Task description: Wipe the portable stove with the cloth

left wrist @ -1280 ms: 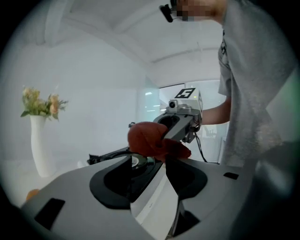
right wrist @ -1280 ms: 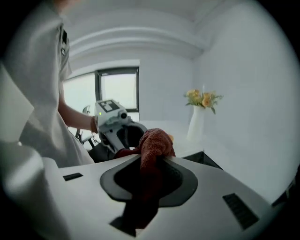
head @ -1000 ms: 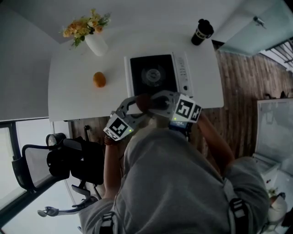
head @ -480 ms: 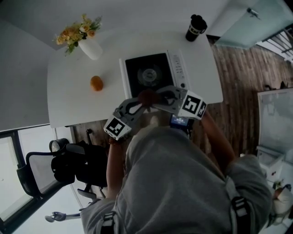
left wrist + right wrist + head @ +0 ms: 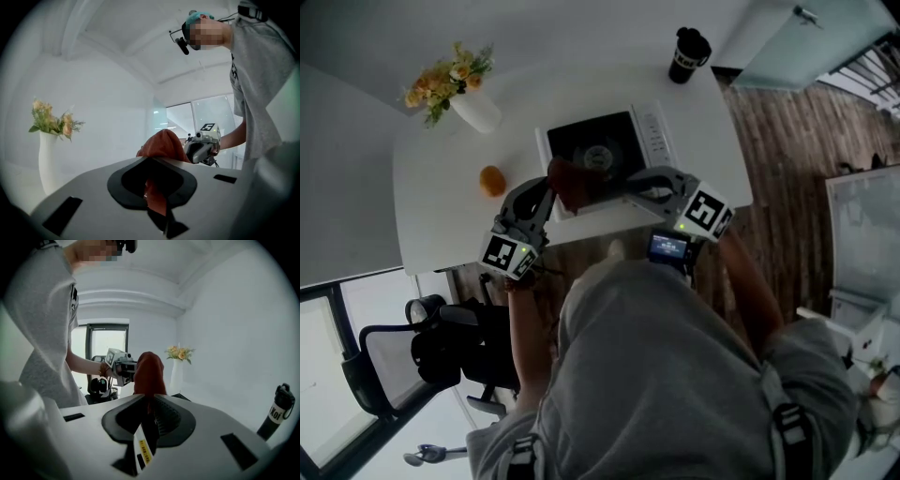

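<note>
A rust-red cloth (image 5: 572, 183) hangs bunched over the near left corner of the black-topped portable stove (image 5: 614, 141). My left gripper (image 5: 551, 190) comes in from the left, its jaws closing with a fold of the cloth (image 5: 161, 145) pinched between them. From the right, my right gripper (image 5: 617, 192) is shut on the other end of the cloth (image 5: 149, 373), whose white label hangs by the jaws. Each gripper view looks past the cloth at the other gripper: the right gripper (image 5: 201, 147) and the left gripper (image 5: 121, 366).
On the white table (image 5: 441, 216) stand a vase of flowers (image 5: 473, 111), an orange (image 5: 492, 180) left of the stove and a black tumbler (image 5: 687, 54) at the far right. A black office chair (image 5: 441, 347) sits beside the person, and a wood floor lies to the right.
Both grippers carried the cloth from the table's near edge up over the stove's front. The left gripper swung out to the left, away from the right one.
</note>
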`<state>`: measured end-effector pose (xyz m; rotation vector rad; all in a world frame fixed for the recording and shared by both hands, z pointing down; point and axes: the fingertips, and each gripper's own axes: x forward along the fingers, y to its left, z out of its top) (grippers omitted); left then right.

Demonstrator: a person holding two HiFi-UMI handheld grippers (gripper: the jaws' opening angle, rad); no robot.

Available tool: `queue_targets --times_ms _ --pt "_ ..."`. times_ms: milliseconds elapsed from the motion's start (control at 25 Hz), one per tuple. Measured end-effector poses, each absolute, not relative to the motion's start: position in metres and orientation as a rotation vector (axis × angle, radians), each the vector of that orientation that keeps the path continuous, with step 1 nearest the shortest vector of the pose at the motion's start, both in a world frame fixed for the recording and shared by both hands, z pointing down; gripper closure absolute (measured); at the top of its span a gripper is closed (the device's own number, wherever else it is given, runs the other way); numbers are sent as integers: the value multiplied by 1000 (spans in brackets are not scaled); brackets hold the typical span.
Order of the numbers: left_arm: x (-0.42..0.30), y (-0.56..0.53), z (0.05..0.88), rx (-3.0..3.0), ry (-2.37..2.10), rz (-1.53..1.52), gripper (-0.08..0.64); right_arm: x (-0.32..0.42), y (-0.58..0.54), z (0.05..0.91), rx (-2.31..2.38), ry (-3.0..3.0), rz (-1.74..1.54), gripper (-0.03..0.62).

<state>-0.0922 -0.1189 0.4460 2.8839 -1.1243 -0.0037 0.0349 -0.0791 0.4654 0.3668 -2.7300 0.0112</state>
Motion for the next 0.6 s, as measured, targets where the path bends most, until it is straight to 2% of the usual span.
queue_targets --times_ms 120,360,520,600 --pt "-113 -142 441 2830 -1334 98 514 29 -75 472 342 -2702 -23 528" --pt "-131 -198 493 2757 -1523 639 514 58 -88 489 526 -2612 -89 528" --pt "-128 -213 526 2734 -1443 646 499 95 -107 505 667 -2580 -151 522" --pt "-128 -220 527 2723 -1461 623 454 111 -108 512 700 -2554 -110 522"
